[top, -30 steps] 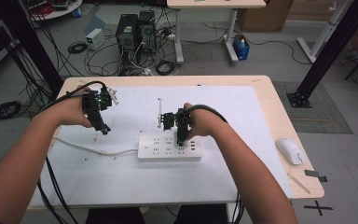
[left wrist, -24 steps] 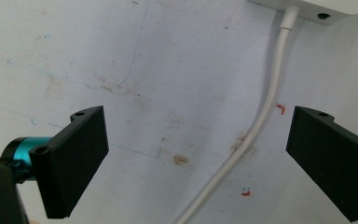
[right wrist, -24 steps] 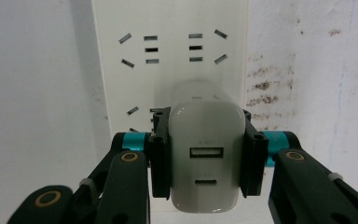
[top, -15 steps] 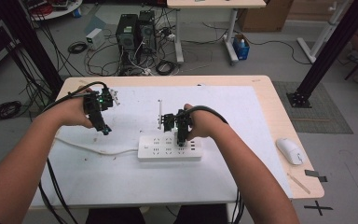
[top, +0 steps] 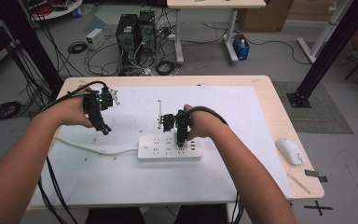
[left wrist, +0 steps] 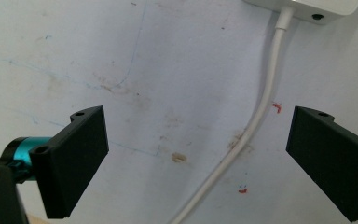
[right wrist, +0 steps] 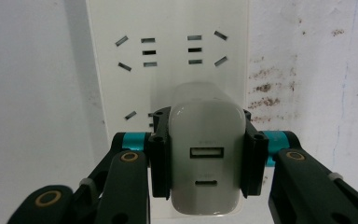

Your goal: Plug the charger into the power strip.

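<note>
In the right gripper view, the white charger point(right wrist: 207, 161) clamped between the right tongs point(right wrist: 207, 158) hides the sockets of the power strip point(right wrist: 168, 60) beneath it, so whether its prongs sit in a socket cannot be told. The 2 small labels above its ports are too blurred to read. In the left gripper view, the top edge cuts off the strip's end point(left wrist: 307, 7), and the white cord point(left wrist: 256, 121) runs out at the bottom edge. In the high view, the charger is too small to make out.
</note>
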`<control>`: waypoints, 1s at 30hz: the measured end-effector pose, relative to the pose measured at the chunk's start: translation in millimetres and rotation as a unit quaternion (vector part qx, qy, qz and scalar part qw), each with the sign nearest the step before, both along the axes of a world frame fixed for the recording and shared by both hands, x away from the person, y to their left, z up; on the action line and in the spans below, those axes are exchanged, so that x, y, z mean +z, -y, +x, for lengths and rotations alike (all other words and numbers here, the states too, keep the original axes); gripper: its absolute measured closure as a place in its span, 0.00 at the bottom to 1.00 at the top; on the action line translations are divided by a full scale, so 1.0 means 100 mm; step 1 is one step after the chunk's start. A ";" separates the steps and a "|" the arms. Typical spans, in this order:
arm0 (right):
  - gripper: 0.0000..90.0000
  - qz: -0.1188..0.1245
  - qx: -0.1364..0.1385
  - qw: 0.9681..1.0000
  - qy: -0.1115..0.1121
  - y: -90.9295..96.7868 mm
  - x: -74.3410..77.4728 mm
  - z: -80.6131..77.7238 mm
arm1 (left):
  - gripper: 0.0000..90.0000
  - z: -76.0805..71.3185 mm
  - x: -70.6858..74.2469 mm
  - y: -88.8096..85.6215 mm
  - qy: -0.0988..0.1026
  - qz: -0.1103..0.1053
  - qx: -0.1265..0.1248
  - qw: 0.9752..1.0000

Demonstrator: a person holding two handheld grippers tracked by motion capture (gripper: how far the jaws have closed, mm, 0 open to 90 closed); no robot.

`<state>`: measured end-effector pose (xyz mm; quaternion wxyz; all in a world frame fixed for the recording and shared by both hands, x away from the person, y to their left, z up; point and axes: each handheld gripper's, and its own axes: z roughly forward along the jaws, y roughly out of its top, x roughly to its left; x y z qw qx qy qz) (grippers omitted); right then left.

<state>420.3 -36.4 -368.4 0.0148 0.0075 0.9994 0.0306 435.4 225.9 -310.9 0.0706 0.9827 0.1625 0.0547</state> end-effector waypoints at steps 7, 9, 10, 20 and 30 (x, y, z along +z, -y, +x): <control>0.51 0.025 -0.012 0.999 -0.021 0.03 0.06 0.04 | 0.06 0.00 0.01 -0.04 0.000 0.001 0.005 1.000; 0.49 0.035 -0.014 0.999 -0.023 0.07 0.12 0.05 | 0.06 0.01 0.01 -0.04 0.001 0.004 0.004 1.000; 0.49 0.035 -0.015 0.999 -0.024 0.09 0.14 0.06 | 0.06 0.01 0.01 -0.03 0.001 0.002 0.005 1.000; 0.36 0.090 -0.054 0.994 -0.004 0.29 0.46 0.08 | 0.06 0.00 0.07 0.05 0.006 0.004 -0.004 1.000; 0.25 0.110 -0.073 0.991 0.008 0.44 0.57 0.12 | 0.06 0.00 0.07 0.08 0.001 0.009 -0.007 1.000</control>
